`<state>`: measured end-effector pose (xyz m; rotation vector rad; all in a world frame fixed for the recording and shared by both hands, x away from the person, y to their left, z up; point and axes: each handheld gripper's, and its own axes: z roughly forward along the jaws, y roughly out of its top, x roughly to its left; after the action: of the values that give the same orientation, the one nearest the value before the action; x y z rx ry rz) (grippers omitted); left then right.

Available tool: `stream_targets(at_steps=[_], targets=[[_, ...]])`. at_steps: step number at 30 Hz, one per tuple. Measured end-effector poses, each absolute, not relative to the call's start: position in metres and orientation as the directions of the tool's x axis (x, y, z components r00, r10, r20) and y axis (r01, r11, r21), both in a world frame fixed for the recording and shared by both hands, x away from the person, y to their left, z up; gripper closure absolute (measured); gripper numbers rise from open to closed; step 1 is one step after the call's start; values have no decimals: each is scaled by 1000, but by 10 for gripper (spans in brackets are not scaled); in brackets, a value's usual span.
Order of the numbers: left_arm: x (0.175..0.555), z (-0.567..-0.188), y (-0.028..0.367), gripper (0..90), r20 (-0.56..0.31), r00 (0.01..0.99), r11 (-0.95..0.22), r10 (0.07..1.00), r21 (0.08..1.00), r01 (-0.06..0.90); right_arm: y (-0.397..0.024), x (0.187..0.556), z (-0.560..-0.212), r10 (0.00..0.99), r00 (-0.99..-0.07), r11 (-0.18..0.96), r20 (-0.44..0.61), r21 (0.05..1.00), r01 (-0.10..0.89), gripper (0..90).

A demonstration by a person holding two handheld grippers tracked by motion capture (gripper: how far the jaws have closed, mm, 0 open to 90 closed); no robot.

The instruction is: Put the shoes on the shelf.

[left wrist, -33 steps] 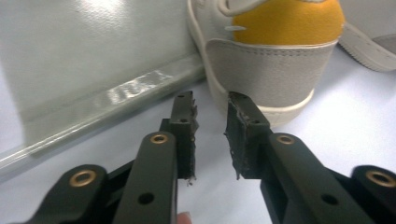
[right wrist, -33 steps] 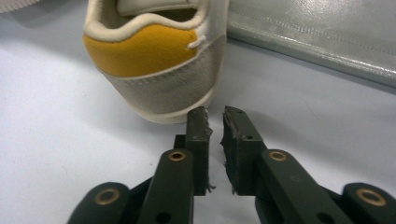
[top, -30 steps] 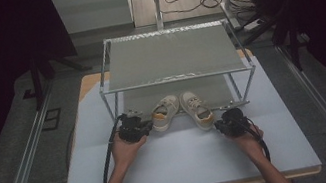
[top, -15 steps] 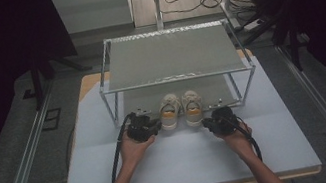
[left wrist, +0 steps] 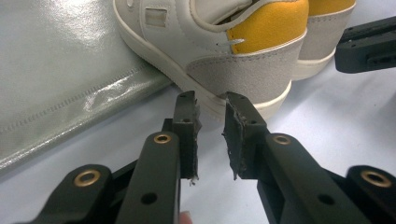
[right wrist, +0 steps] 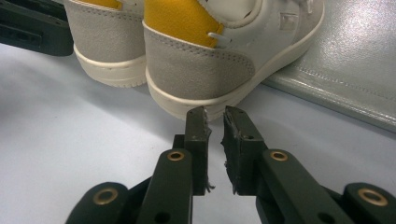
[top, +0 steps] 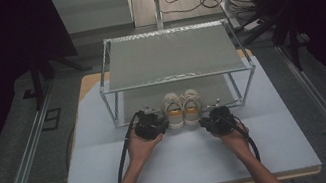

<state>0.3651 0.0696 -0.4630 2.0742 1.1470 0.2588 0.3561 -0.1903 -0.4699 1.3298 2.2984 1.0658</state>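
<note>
Two white sneakers with yellow heel tabs sit side by side, heels toward me, toes under the metal rack (top: 172, 57) on the pale table mat (top: 189, 163). Left shoe (top: 173, 111), right shoe (top: 191, 107), their inner sides touching. My left gripper (left wrist: 211, 109) sits at the left shoe's outer heel, jaws nearly closed with a narrow gap, nothing between them. My right gripper (right wrist: 215, 122) sits at the right shoe's outer heel sole, same narrow gap, gripping nothing.
</note>
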Motion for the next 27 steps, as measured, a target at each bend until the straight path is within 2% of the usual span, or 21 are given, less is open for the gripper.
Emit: stream_targets(at_steps=[12,27], targets=[[358,-459,68,726,-165,596,-323,786,712,624,-191,356,-467,838,-535,291,111,738,609,781],[369,-455,63,724,-150,588,-332,795,703,629,-189,358,-464,840,-533,291,102,745,600,803]])
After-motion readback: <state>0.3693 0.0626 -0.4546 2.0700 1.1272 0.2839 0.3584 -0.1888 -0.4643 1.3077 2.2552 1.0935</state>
